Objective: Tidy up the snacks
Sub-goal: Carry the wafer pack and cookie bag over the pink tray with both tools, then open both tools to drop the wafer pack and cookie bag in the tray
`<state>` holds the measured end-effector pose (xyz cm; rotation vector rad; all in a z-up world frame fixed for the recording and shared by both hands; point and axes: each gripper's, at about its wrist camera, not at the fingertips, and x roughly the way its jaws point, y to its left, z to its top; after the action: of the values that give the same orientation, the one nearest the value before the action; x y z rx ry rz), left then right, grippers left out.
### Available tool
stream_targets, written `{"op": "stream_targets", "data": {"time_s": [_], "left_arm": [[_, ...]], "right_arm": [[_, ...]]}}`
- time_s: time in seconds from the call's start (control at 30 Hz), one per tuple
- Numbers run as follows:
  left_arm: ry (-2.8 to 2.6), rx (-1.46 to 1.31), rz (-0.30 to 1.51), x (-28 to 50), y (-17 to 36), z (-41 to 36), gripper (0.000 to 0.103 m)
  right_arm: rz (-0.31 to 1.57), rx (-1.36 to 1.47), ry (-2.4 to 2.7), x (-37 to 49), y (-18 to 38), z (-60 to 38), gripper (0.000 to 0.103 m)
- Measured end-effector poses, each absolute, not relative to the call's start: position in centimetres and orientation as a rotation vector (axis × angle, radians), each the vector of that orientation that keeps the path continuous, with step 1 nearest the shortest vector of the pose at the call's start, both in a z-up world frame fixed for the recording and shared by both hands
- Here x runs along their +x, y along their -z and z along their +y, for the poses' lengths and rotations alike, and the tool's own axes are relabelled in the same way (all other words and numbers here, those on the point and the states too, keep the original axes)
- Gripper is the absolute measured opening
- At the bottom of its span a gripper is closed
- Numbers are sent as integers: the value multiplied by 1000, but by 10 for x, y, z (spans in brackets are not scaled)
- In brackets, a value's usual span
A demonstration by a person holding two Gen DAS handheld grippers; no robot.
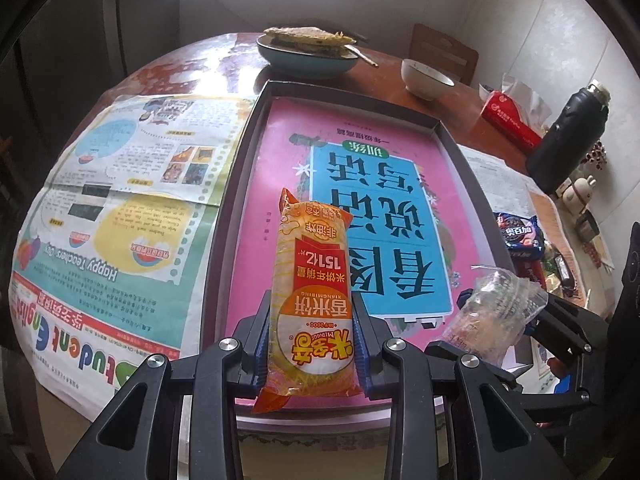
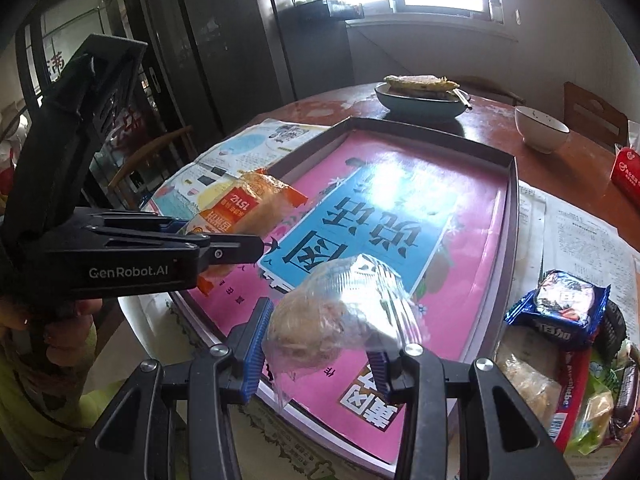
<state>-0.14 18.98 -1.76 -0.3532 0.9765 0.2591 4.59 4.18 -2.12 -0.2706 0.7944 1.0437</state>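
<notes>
An orange rice-cracker packet [image 1: 310,280] stands lengthwise between the pads of my left gripper [image 1: 312,304], which is shut on it above the near end of the tray. The tray [image 1: 245,160] is a shallow dark-rimmed box lined with a pink and blue sheet. My right gripper [image 2: 324,332] is shut on a clear-wrapped bun [image 2: 336,316], also over the tray's near end. In the right wrist view the left gripper [image 2: 228,248] comes in from the left with the orange packet [image 2: 248,204]. The right gripper's bun [image 1: 496,312] shows at the right of the left wrist view.
A pile of loose snacks lies right of the tray, topped by a blue cookie packet [image 2: 560,308]. Behind the tray stand a dish of flatbread [image 1: 308,56], a white bowl [image 1: 426,78], a red tissue box [image 1: 508,120] and a black flask [image 1: 568,132]. Newspaper [image 1: 120,208] covers the table's left.
</notes>
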Motion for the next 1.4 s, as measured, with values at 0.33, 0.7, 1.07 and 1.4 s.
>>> {"op": "stream_targets", "data": {"time_s": [0.33,0.7,1.07,1.4], "left_arm": [[-267,-358,1000,2,24,192,35],[-262,-351,1001,2,23,189,35],[-270,-340,985,-2,17,188,42],[-278,-331,944,-8,4,186,57]], "right_arm": [[803,-295,-1041,42,23,41,45],[788,-299,-1021,42,18,36,56],[780,-282,-1005,42,14,31,60],[767,-269,-992,42,11,27,63]]}}
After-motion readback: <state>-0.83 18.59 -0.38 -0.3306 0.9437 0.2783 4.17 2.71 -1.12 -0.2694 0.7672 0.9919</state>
